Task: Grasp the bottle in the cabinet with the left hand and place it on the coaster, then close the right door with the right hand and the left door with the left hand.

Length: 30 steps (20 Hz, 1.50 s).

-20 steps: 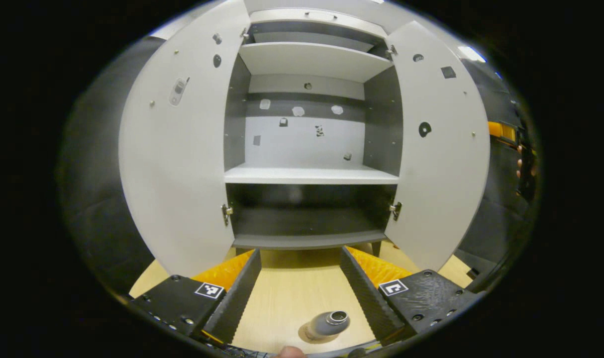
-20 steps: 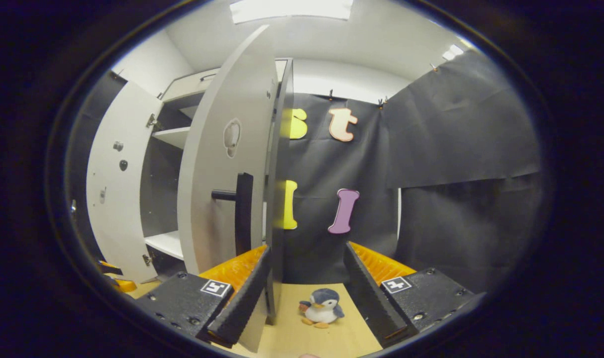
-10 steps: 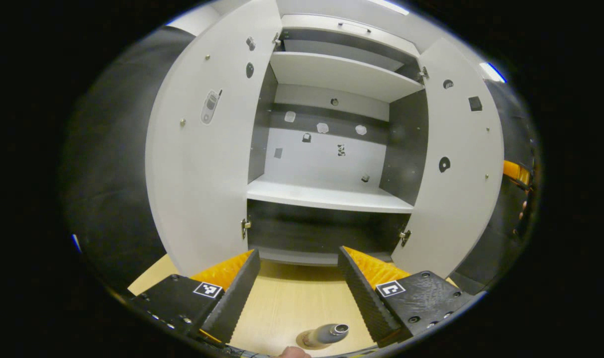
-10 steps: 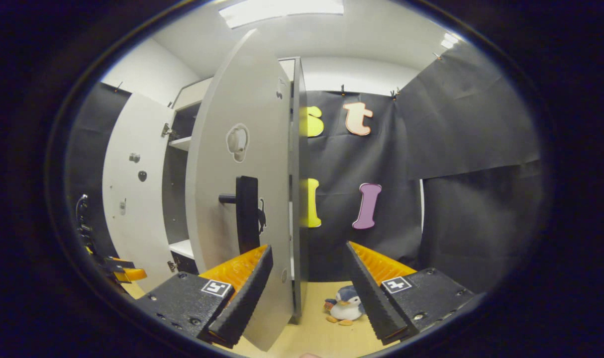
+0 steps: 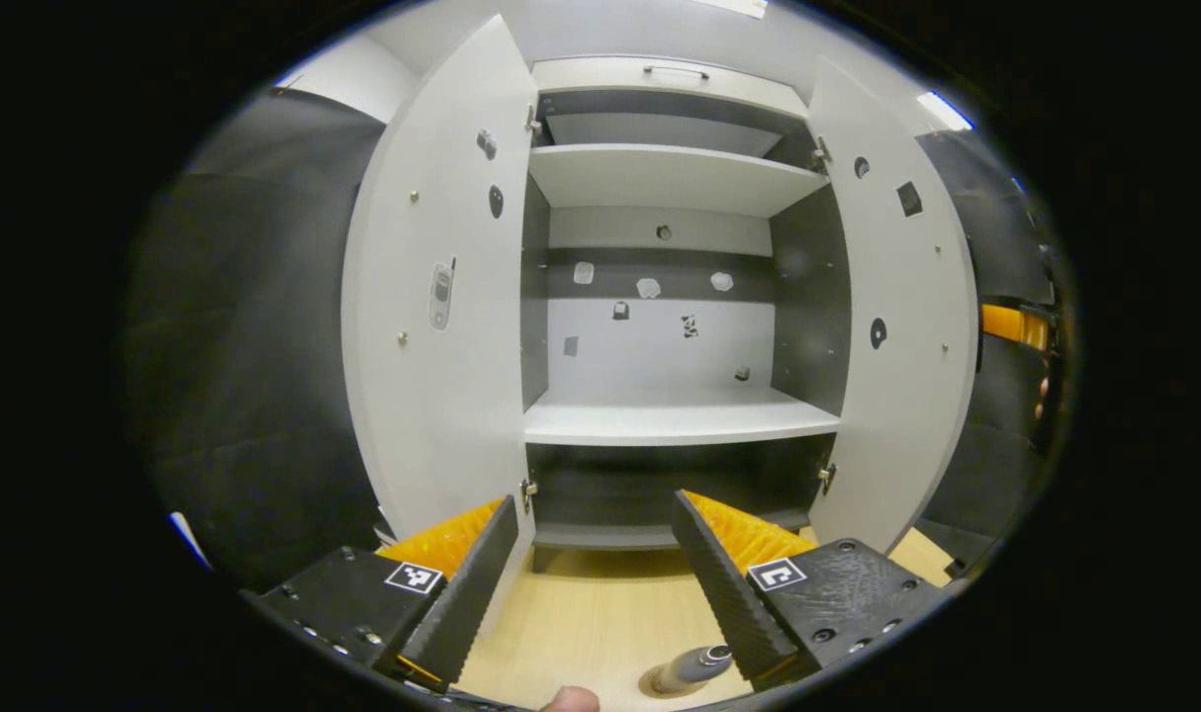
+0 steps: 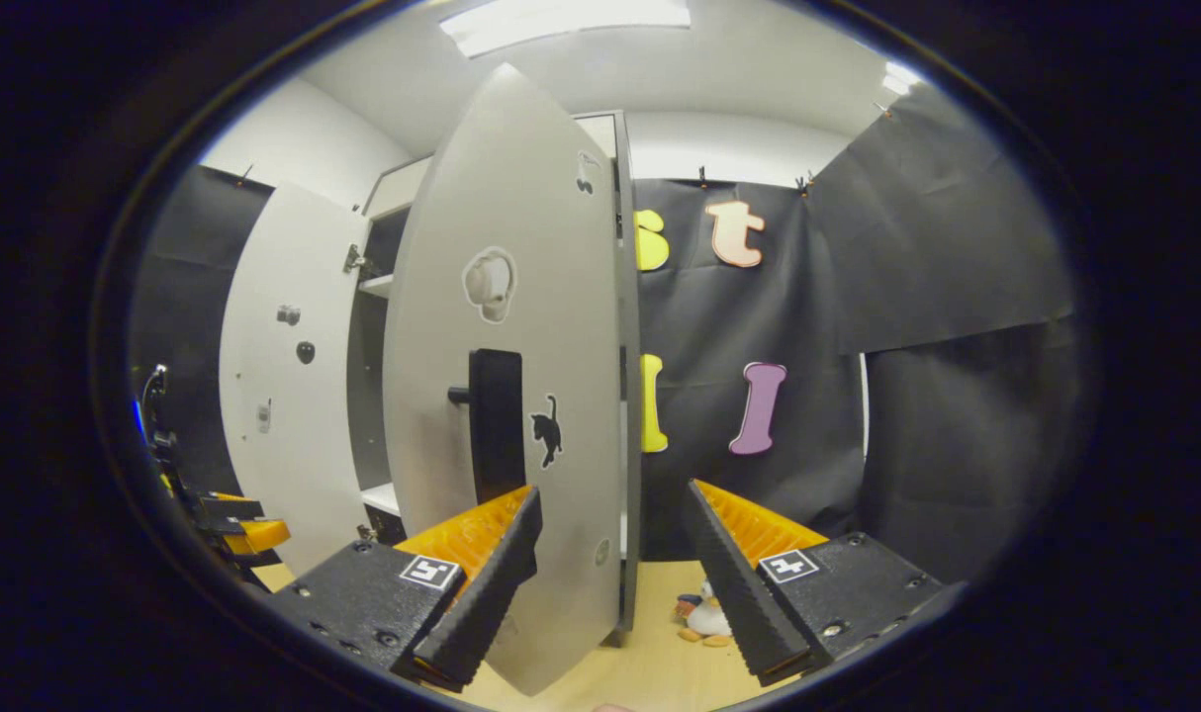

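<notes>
One cabinet (image 5: 660, 415), two doors (image 5: 432, 326), one bottle (image 5: 692, 669), one penguin toy (image 6: 704, 615)

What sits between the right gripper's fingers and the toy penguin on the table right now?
In the right gripper view, the right door's lower edge stands between the open right gripper's fingers; the toy penguin sits beyond, on the table.

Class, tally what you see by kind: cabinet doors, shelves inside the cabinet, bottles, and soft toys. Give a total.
Cabinet doors: 2, the left door and the right door
Shelves: 2, the upper shelf and the middle shelf
Bottles: 1, the bottle
Soft toys: 1, the penguin toy
Total: 6
</notes>
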Each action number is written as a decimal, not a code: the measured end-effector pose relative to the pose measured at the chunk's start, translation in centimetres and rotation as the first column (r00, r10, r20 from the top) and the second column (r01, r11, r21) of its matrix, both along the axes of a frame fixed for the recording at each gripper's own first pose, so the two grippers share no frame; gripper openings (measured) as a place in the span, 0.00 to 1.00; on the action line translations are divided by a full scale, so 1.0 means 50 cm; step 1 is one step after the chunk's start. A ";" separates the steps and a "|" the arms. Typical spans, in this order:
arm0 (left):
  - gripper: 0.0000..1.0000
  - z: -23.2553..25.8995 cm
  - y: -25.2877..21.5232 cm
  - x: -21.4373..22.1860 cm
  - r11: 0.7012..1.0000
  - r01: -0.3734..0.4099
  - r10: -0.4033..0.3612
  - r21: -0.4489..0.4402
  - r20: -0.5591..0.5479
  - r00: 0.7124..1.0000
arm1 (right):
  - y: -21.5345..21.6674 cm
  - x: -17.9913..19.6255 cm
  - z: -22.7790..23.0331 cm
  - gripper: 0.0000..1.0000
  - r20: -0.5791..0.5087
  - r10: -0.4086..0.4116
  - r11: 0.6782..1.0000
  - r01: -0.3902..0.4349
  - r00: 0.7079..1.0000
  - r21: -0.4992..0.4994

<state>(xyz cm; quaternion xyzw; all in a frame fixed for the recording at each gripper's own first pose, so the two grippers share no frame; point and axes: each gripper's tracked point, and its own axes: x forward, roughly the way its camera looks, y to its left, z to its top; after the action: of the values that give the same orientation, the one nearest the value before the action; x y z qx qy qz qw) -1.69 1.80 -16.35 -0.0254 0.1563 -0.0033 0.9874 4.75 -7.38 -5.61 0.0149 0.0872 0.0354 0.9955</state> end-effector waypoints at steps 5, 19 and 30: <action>0.96 0.029 0.048 -0.007 0.997 -0.064 0.065 -0.038 0.016 0.998 | 0.012 0.003 0.000 0.95 -0.003 0.010 1.000 -0.010 1.000 0.015; 1.00 0.070 0.120 -0.015 0.995 -0.097 0.098 -0.010 0.045 0.994 | 0.140 0.058 -0.018 0.95 -0.017 0.139 0.989 -0.138 0.990 0.054; 0.99 0.117 0.269 -0.028 0.975 -0.216 0.212 0.060 0.074 0.975 | 0.264 0.128 -0.031 0.91 -0.034 0.228 0.972 -0.226 0.973 0.058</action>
<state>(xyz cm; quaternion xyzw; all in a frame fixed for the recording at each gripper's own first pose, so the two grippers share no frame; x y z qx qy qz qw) -3.11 15.23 -10.49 -0.0085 0.1194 0.1075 0.9870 11.17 5.80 -7.17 0.0325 0.1076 0.1511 0.9821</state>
